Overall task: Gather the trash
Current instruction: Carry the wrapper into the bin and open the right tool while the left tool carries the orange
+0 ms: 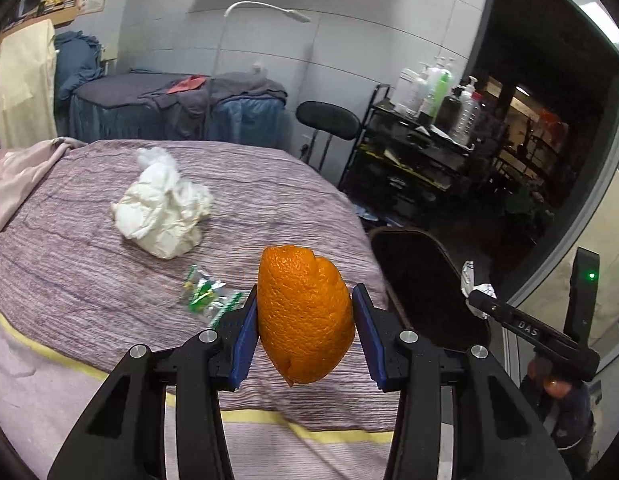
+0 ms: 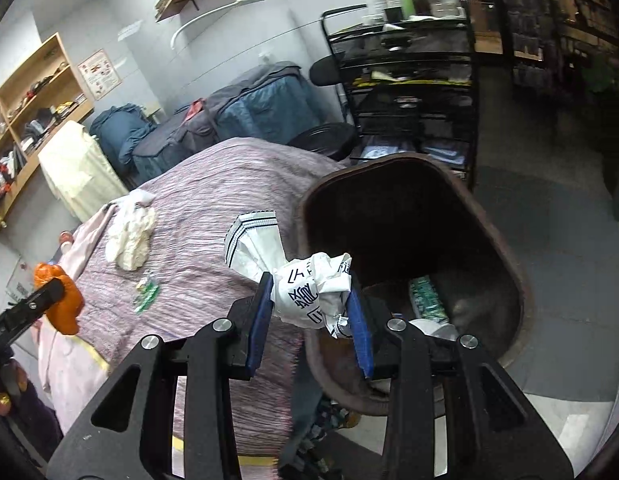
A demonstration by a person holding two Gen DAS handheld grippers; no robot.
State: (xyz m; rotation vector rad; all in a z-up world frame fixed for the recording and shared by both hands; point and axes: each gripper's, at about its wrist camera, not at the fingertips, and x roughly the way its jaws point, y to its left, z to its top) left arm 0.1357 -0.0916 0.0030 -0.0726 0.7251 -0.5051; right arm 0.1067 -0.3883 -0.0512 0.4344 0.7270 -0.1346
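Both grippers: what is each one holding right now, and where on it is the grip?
Left gripper clamps the orange peel across its middle. Right gripper pinches the crumpled printed wrapper at its bunched end.

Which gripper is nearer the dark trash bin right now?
Right. The right gripper, shut on the printed wrapper, is at the rim of the trash bin. The left gripper, holding the orange peel, is over the bed, farther away.

Between my left fingers stands an orange peel (image 1: 305, 316), my right ones pinch a crumpled printed wrapper (image 2: 309, 284) at the brown bin's (image 2: 505, 248) rim, and at eleven o'clock lie white tissues (image 1: 163, 212) and a green-printed packet (image 1: 207, 294) on the bed.
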